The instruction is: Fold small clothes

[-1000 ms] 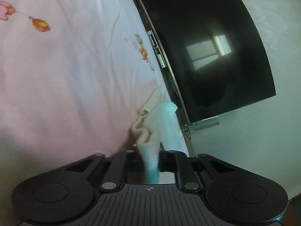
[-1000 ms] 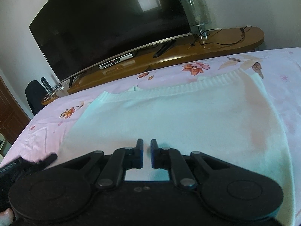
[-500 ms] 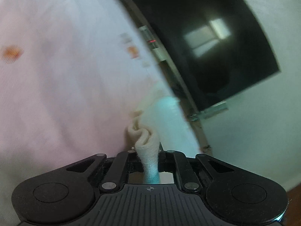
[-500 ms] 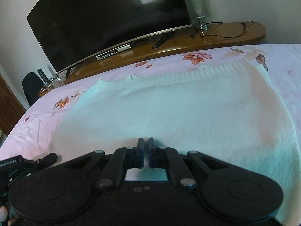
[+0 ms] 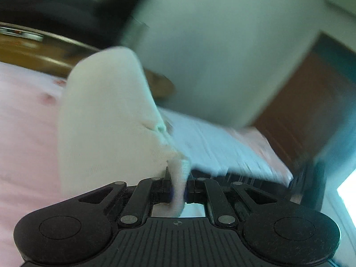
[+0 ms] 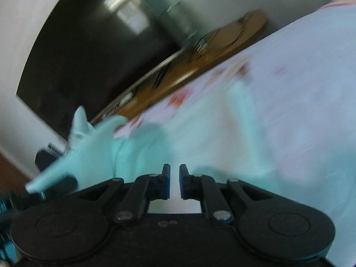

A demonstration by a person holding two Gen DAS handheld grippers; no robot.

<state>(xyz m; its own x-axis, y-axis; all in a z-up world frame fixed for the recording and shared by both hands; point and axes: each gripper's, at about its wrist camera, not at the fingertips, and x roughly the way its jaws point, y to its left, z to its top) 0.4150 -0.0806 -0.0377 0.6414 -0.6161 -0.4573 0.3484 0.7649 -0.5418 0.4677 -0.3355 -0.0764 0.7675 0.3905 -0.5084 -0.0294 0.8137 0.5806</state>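
Sweater (image 5: 106, 120) pinched at one corner, lifted off the pink bedsheet (image 5: 24, 115).
We see our left gripper (image 5: 178, 185) clamped on that knit edge; our right gripper (image 6: 174, 178) hovers above the garment, its jaws slightly parted, holding nothing.

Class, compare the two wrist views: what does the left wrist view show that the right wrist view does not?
Only the left wrist view shows the left gripper pinching a fold of the white knit garment, and a brown door. Only the right shows the right gripper, slightly apart, gripping nothing visible. Both share the garment, pink floral sheet, wooden TV stand and dark TV.
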